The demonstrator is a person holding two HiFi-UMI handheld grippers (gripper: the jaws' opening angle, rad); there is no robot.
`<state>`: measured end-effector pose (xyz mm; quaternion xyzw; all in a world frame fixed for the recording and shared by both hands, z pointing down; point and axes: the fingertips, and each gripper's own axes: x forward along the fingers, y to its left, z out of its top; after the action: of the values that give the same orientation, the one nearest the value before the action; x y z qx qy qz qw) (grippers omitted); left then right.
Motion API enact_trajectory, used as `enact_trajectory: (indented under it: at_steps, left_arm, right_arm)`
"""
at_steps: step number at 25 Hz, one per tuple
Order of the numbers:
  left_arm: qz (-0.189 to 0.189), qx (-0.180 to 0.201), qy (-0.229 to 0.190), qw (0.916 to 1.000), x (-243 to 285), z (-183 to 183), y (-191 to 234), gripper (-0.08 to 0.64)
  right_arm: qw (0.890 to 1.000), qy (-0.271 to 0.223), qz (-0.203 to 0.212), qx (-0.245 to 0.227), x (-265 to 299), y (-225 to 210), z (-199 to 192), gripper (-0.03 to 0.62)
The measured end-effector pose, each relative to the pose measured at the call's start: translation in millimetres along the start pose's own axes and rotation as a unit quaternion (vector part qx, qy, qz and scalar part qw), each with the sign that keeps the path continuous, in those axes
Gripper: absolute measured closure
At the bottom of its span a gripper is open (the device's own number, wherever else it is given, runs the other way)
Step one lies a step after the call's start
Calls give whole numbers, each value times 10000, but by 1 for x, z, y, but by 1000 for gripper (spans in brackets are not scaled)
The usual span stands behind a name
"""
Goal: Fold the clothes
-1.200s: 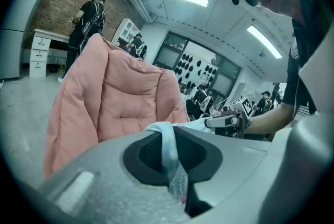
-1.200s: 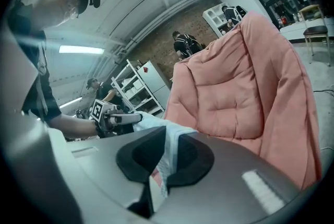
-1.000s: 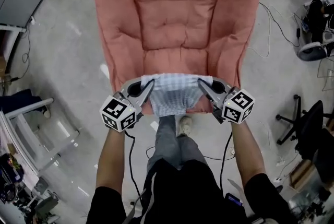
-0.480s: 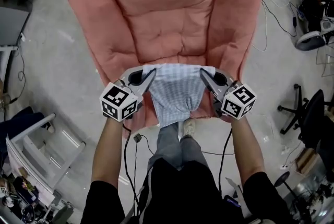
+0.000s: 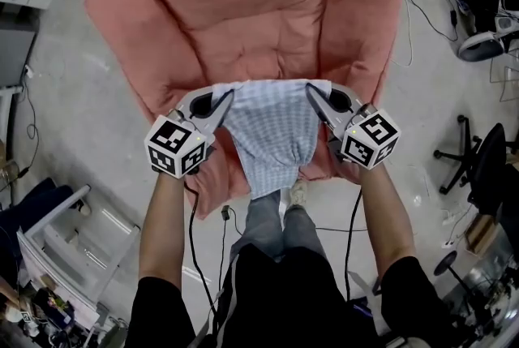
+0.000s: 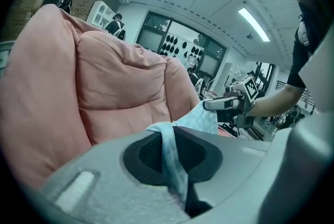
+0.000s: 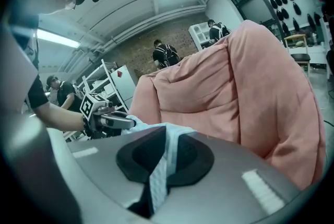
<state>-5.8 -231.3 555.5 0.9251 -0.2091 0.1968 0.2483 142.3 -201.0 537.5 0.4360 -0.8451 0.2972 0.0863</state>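
A light blue checked garment (image 5: 272, 131) hangs stretched between my two grippers above the front of a large pink cushioned seat (image 5: 243, 14). My left gripper (image 5: 230, 95) is shut on the garment's left top corner (image 6: 169, 152). My right gripper (image 5: 309, 88) is shut on the right top corner (image 7: 159, 168). The cloth sags in the middle and its lower end hangs down over the seat's front edge toward the person's legs. From each gripper view I see the other gripper across the cloth, the right gripper (image 6: 225, 104) and the left gripper (image 7: 112, 121).
The pink seat stands on a grey concrete floor (image 5: 97, 95). Cables (image 5: 212, 216) trail on the floor near the person's feet. A white rack (image 5: 65, 233) stands at the lower left, office chairs (image 5: 478, 168) at the right. People stand by shelves (image 7: 167, 53) in the background.
Both grippers have carried the garment forward over the seat, and more of the cloth now hangs spread between them. The seat sits lower and closer in the head view.
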Motion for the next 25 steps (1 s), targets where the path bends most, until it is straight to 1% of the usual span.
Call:
enact_trajectory:
  at_steps: [5, 7, 10, 13, 16, 21, 25]
  left_arm:
    - [58, 15, -140, 9999, -5, 23, 15, 529]
    - [89, 10, -174, 9998, -7, 27, 22, 529]
    - [123, 22, -136, 9998, -6, 22, 28, 529]
    - [138, -14, -38, 9999, -2, 9, 28, 528]
    - [194, -113, 54, 9997, -4, -13, 20, 526]
    - [355, -295, 85, 9989, -12, -52, 1, 523]
    - [496, -397, 114, 9979, -23, -84, -23, 523]
  right_arm:
    - [9998, -190, -27, 27, 14, -1, 24, 580]
    - [9998, -172, -24, -26, 20, 1, 27, 580]
    - [9999, -27, -3, -121, 24, 2, 20, 580]
    - [9999, 94, 12, -70, 24, 0, 6, 580]
    - [9996, 273, 51, -27, 20, 4, -16, 580]
    - [9986, 497, 181, -2, 6, 18, -57, 578]
    - [9974, 650, 296, 70, -11, 33, -94, 578]
